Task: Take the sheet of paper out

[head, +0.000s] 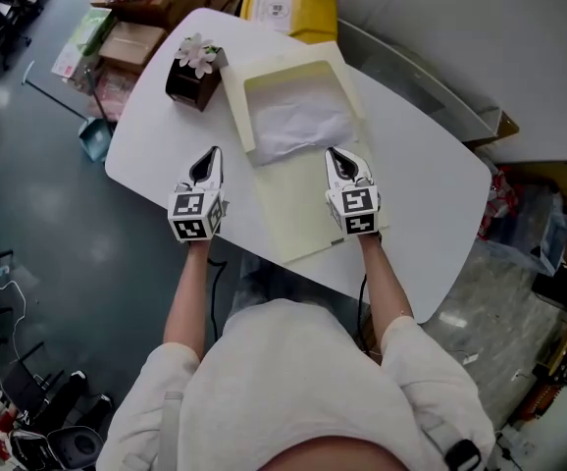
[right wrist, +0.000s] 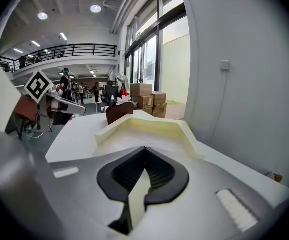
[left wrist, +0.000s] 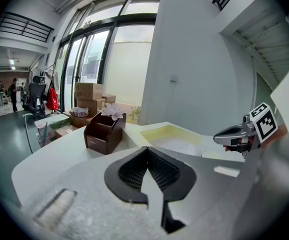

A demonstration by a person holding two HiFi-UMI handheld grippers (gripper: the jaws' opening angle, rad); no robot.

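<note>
While the sheet of paper (head: 298,126) lies white and crumpled in the tray of the open pale-yellow box (head: 236,101), touched by neither gripper, the step in hand reads as the approach before any grasp. Item, box: near the middle of the white table (head: 431,194), its lid flap (head: 308,226) folded out flat toward the person. Item, right gripper (head: 335,155): over the tray's near right corner, just short of the sheet's edge, jaws closed tip to tip with nothing between them. Item, left gripper (head: 208,157): over bare table just left of the box and apart from it, jaws likewise together and empty (its own view shows the pads meeting at the point, box and sheet beyond). Item, dark wooden desk organiser (head: 190,78) with a white flower: off the box's far left corner, clear of the work. Judgement: no part of the task is done. The next move calls for one gripper to part its jaws, come in low over the tray wall, pinch an edge or raised fold of the sheet, and lift it clear. Thin paper may slip or tear on a scant bite, so the other gripper could steady the box.
</note>
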